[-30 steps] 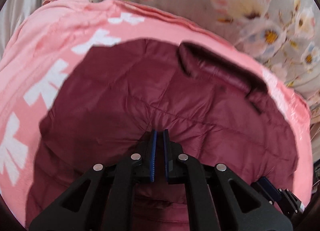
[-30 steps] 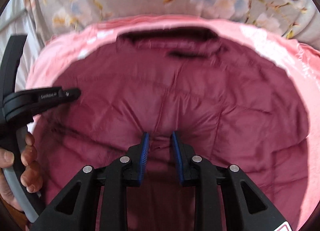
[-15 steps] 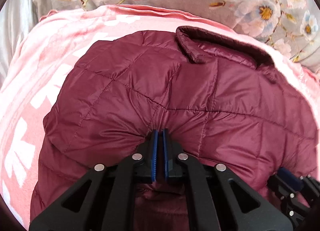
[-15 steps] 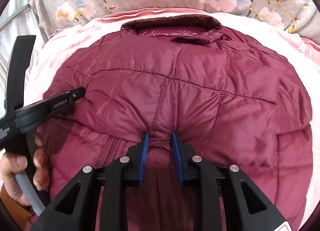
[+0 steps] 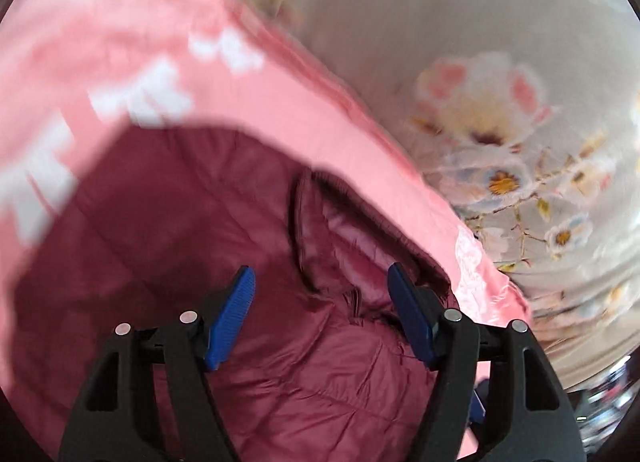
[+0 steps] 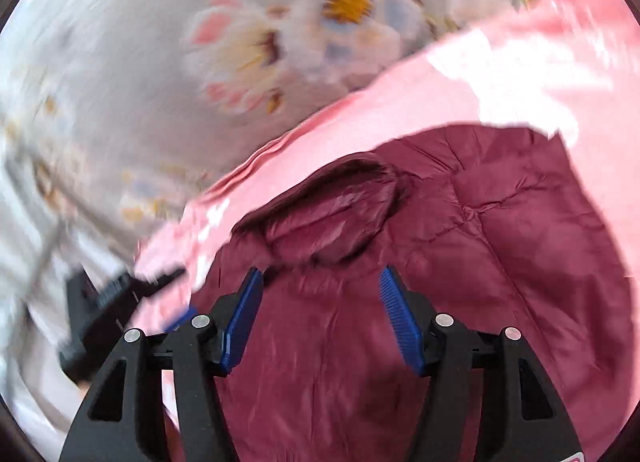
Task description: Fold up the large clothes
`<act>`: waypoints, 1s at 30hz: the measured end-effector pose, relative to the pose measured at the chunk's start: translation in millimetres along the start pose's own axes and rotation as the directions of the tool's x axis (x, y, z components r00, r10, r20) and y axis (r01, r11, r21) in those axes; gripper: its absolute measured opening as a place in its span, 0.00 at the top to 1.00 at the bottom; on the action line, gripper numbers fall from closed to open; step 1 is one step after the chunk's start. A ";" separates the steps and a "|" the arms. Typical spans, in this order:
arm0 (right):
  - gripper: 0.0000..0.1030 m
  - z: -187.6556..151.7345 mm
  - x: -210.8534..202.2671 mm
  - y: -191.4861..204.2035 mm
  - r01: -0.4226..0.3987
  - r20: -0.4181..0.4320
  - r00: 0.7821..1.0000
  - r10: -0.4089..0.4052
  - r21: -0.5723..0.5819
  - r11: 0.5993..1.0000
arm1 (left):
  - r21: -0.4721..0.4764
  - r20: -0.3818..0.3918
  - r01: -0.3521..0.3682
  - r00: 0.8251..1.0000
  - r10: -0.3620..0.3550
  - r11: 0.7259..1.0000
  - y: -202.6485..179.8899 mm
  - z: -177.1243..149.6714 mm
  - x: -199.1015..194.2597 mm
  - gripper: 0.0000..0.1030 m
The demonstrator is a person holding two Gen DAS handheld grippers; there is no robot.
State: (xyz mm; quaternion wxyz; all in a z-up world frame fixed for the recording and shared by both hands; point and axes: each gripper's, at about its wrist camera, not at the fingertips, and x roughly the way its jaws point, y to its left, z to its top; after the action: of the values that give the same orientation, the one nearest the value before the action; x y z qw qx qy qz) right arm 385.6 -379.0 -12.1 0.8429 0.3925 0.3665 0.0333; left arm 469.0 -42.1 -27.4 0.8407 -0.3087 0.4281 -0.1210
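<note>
A dark red quilted puffer jacket point(image 5: 168, 246) point(image 6: 500, 246) lies on a pink blanket point(image 5: 280, 94) point(image 6: 460, 90), collar point(image 5: 360, 222) point(image 6: 332, 214) toward the far side. My left gripper point(image 5: 320, 314) hangs just above the jacket near the collar; its jaws are opening, and the blue pads point(image 5: 232, 322) stand wide apart with nothing pressed between them. My right gripper point(image 6: 322, 314) is likewise over the jacket below the collar, jaws opening, pads point(image 6: 400, 322) clear of the cloth. The left gripper's body point(image 6: 100, 302) shows blurred at the left of the right wrist view.
A pale floral bedsheet point(image 5: 500, 102) point(image 6: 200, 42) spreads beyond the pink blanket on the far side. White patterns point(image 5: 148, 94) mark the blanket. Both views are motion-blurred.
Both grippers let go of the pinched jacket fabric and their jaws spread wide. Both have rolled and shifted sideways and slightly up. The jacket now lies loose on the blanket.
</note>
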 end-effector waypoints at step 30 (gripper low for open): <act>0.96 -24.2 75.1 7.8 0.229 -0.061 0.966 -0.251 -0.248 0.941 | 0.294 0.062 -0.191 0.981 0.181 0.936 -8.7 -38.1 69.8 0.93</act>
State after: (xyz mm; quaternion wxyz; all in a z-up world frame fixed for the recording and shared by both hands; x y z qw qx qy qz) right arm 426.6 -332.4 -61.5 0.8640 0.2386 0.4432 -0.0080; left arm 481.4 -97.4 -84.0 0.8925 -0.1381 0.4178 -0.0989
